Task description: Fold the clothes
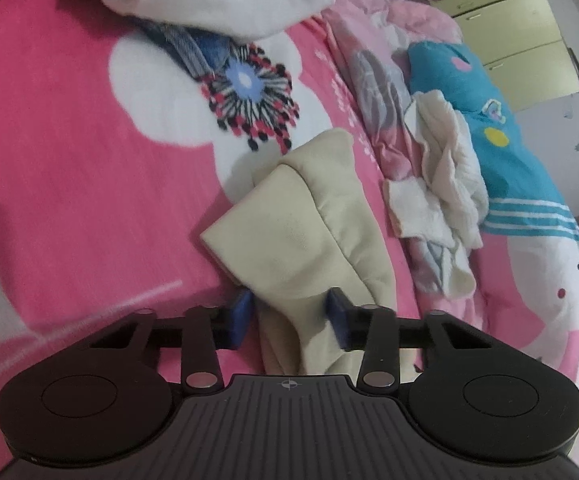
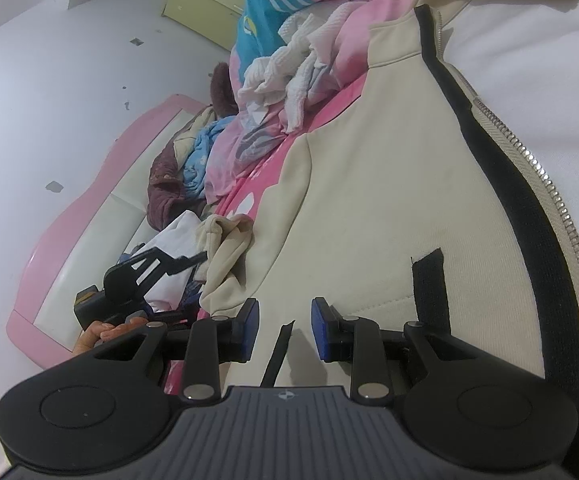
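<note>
Now grips the sleeve [image 1: 309, 216] in the left gripper [image 1: 291, 314], clamped on bunched cream cloth. Stretches lengthwise straight ahead of those jaws, out sideways from the jacket [image 2: 369, 200]. Hovers low over the jacket's hem with the right gripper [image 2: 283, 326], jaws partly apart around a thin black strip [image 2: 279, 350]; cannot tell whether pinched or merely straddled. Looks like a job for the left side, nearer by far: likely means drawing the sleeve back across the jacket's front, toward the zip [image 2: 529, 168], while pinning the hem.
</note>
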The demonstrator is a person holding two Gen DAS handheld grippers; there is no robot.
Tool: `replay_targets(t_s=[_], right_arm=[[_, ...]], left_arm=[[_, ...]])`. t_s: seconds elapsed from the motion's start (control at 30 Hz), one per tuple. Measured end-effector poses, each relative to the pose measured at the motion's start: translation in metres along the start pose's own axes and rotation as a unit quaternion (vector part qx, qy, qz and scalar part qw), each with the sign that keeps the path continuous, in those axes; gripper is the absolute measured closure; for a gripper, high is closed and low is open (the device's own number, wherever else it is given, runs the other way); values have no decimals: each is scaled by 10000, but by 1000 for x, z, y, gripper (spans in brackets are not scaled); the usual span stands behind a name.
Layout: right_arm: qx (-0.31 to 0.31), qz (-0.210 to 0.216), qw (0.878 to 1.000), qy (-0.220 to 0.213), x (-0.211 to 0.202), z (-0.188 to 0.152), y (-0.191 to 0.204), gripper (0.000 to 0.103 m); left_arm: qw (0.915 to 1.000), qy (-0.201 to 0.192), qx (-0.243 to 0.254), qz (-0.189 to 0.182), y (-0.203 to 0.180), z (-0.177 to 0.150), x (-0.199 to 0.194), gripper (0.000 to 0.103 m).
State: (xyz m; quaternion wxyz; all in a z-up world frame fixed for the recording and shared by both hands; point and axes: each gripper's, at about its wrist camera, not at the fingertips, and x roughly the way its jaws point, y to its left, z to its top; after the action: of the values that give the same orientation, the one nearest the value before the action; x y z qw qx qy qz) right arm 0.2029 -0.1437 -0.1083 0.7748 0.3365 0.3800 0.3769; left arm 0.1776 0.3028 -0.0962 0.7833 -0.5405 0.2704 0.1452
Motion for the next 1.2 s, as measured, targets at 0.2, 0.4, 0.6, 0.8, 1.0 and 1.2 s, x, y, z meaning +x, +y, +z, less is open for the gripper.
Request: replay_targets(t_s=[0.2,0.4,0.6,0.8,1.0,1.2], right_arm=[[12,27,10000,-17,0,0,1,73],[12,57,10000,-18,1,1,0,73],[14,70,10000,-16,1,1,-1,73],[8,69,10000,-14,2,2,-1,73],[-1,67,10000,-12,2,2,-1,73],[-5,70,10000,-10,1,1,-1,73]], left_arm=[[9960,-430,706,341,-15,9,-19,95],[9731,-883,2045,589,-43,32,-65,96],[9227,-1272,3409,1273,-48,60,-113,96],[9017,-1243,3684,1892,-17,79,-134,96],[8990,-1101,3638,2175,24,80,-141,97],[8999,-971,3595,2270,48,78,-135,97]])
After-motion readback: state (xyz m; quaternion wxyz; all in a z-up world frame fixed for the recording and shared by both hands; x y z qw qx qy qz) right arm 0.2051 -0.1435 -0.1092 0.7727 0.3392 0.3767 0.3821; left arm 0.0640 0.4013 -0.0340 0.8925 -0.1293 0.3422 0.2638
